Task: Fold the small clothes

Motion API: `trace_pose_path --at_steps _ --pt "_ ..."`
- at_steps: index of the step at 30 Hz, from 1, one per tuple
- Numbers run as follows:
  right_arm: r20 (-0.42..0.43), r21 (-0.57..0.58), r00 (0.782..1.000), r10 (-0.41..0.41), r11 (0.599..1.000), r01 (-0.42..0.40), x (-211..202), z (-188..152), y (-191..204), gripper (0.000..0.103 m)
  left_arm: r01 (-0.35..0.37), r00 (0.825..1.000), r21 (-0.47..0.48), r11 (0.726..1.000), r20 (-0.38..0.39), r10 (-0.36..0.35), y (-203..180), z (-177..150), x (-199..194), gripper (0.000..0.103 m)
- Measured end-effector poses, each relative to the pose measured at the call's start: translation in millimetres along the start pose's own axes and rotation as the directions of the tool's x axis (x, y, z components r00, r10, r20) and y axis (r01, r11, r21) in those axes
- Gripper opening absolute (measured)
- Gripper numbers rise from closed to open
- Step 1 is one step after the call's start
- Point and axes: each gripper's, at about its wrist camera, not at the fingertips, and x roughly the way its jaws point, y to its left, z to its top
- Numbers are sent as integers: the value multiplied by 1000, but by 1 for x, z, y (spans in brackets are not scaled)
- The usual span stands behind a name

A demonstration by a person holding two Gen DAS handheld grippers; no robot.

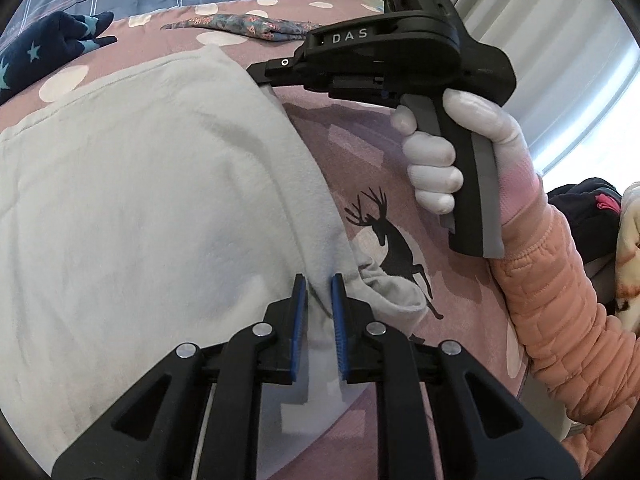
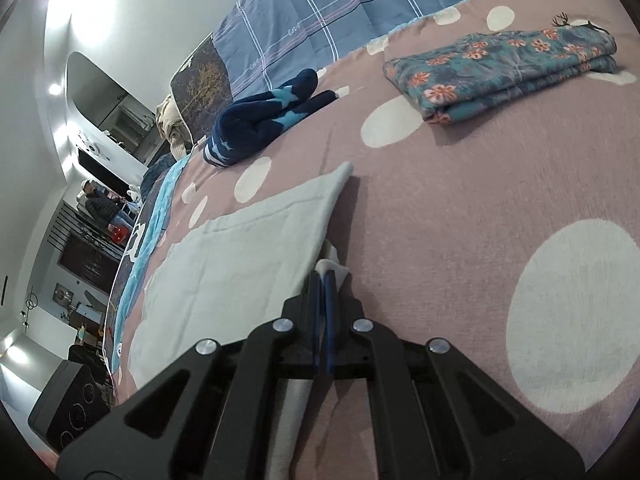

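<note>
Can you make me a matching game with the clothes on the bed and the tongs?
Things:
1. pale grey garment
2. flowery cloth
3. navy star garment
4. right tongs

States:
A. folded into a neat stack
B. bunched up near the checked quilt
C. spread flat, edge pinched
D. shut on fabric

Pairs: 1-C, 2-A, 3-B, 4-D

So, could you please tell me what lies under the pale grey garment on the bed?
The pale grey garment lies on the pink spotted bedspread, whose deer print shows beside its edge. Whatever lies beneath its middle is covered and cannot be seen.
</note>
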Motion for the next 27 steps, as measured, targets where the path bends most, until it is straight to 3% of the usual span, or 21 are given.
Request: trace_pose_path --at_steps 10,13,15,16,18,20,23,27 --pt "76 42 996 49 998 -53 -3 -6 -7 2 96 994 -36 995 58 -94 15 -4 0 16" --pt "74 44 996 41 998 -44 -2 -8 -9 2 151 986 26 988 62 -152 -1 -4 -2 16" --pt "62 50 998 16 999 -19 4 -13 -15 3 227 974 72 971 6 -228 -20 -2 9 17" --pt "55 60 998 13 998 -16 7 -13 -18 2 240 971 97 966 -27 -238 -30 -2 18 18" --pt "54 60 998 9 998 -12 5 -12 -16 2 196 980 166 966 -50 -190 -50 -3 30 26" --pt "58 30 997 -50 998 49 -1 -14 -12 2 221 975 184 958 -43 -216 -57 -3 25 30" --pt "103 -39 982 -157 986 161 -25 -22 0 8 315 949 176 932 -64 -309 -61 -14 13 30" --pt "150 -109 969 -197 971 214 -66 -44 17 8 323 946 167 932 -57 -318 -56 -37 -8 33"
